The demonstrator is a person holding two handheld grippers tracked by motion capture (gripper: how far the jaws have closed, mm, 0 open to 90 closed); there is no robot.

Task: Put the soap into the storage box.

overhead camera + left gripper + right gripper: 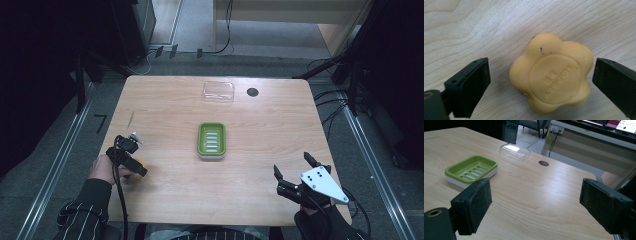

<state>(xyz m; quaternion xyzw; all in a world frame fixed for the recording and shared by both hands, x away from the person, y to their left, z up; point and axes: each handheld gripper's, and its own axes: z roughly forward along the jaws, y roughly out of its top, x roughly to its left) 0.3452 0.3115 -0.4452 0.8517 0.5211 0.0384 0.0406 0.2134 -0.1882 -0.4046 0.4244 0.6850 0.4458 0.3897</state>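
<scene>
Green soap dish [211,140] at table [165,100] centre, empty; clear lid [218,92] near far edge. Left gripper [540,80], jaws spread, straddles yellow soap [551,73] near left edge, not pinching. Right gripper [536,205] spread, empty.

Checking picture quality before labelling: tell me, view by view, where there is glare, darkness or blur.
High view: dark surroundings, evenly lit table, faint sheen on the clear lid. Left gripper view: soap sharp, its embossed lettering soft. Right gripper view: bright glare on the clear lid, near jaws slightly soft, green dish clear.
</scene>
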